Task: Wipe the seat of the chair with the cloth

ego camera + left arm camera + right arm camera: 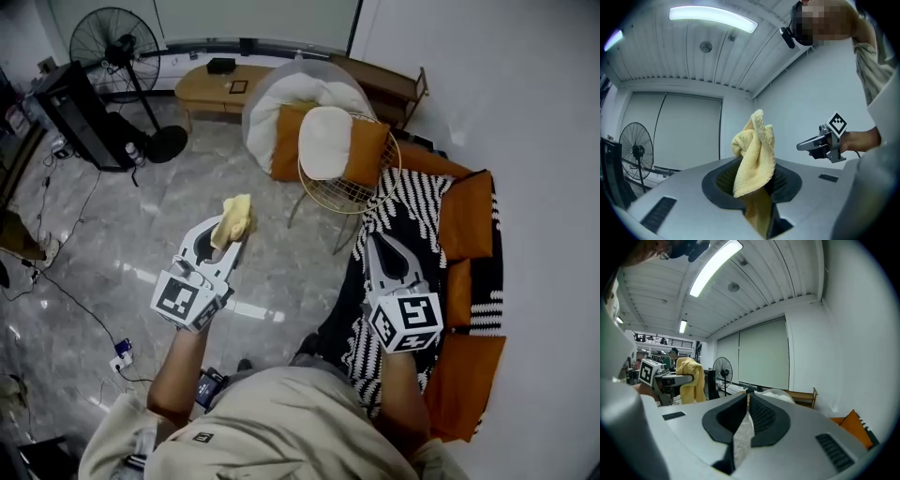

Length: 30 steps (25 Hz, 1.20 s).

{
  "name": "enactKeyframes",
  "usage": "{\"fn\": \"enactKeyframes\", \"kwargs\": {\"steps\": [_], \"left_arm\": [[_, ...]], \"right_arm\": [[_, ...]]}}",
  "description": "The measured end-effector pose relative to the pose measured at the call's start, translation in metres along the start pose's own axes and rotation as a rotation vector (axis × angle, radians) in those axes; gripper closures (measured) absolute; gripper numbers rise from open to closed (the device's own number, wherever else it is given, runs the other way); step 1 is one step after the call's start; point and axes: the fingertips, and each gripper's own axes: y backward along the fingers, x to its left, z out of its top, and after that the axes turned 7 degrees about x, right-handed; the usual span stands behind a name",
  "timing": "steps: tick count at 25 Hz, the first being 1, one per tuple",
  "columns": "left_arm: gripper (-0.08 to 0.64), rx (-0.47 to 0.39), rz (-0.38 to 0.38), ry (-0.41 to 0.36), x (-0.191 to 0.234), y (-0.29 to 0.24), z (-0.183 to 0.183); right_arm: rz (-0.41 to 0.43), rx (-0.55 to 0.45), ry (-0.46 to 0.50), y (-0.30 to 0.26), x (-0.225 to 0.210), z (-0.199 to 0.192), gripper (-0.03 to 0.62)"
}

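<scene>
Chair [349, 195] stands ahead, sofa [467, 370] just right of it, cloth [234, 217] left of it between the left gripper's [227, 238] jaws.

We recorded the cloth [234, 216] as a yellow terry piece, bunched and folded over itself, clamped between the jaws of the left gripper [228, 242]. Its bulk stood out beyond the jaw tips, and a narrower tail ran back through the gap between the jaws. We noted the chair [361, 192] ahead of both grippers, nearer the right gripper [373, 246] and apart from the cloth. It was a round gold wire shell on thin legs, upright, with an orange cushion [370, 150] and a white cushion [325, 141] resting in it.
</scene>
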Motion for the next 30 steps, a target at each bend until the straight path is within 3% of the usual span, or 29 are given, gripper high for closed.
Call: {"fn": "enactKeyframes", "kwargs": {"steps": [14, 18, 22, 30], "left_arm": [[0.456, 0.048, 0.076, -0.021, -0.018, -0.086, 0.009], [0.456, 0.044, 0.081, 0.014, -0.010, -0.112, 0.002], [0.456, -0.009, 0.029, -0.019, 0.006, -0.158, 0.010], [0.456, 0.014, -0.076, -0.095, 0.067, -0.242, 0.023]], "right_arm": [[0.090, -0.004, -0.014, -0.044, -0.092, 0.004, 0.565], [0.091, 0.011, -0.021, -0.059, -0.104, 0.000, 0.565], [0.076, 0.026, -0.024, -0.081, -0.115, 0.003, 0.565], [-0.027, 0.066, -0.042, -0.147, -0.156, 0.018, 0.565]]}}
